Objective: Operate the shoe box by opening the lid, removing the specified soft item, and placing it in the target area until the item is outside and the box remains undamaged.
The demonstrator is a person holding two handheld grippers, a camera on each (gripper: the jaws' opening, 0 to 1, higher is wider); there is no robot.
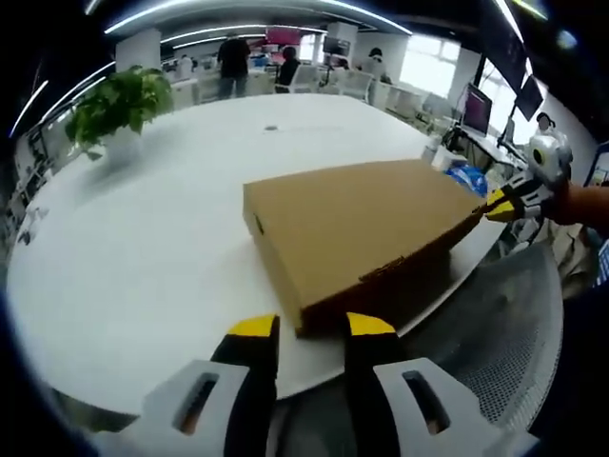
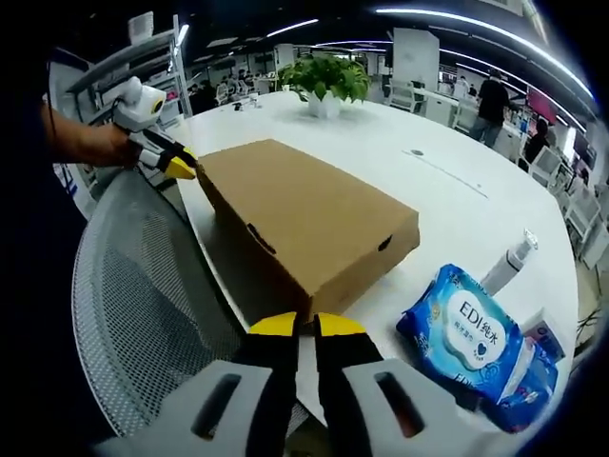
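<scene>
At desk edge | closed shoe box (image 1: pixel 357 233) lid on | left gripper (image 1: pixel 312 328) fingers parted, right gripper (image 2: pixel 306 326) fingers nearly clenched, both empty at opposite corners, likely to lift lid.

The shoe box (image 1: pixel 357 233) is brown cardboard, matt and smooth, with its lid closed. The table (image 1: pixel 162 248) has a white, smooth top with a soft shine. The chair back (image 2: pixel 143 305) is grey mesh cloth, a little rough. The pack of wet wipes (image 2: pixel 471 333) is glossy blue plastic film. The bottle (image 2: pixel 507 264) looks like white plastic.
</scene>
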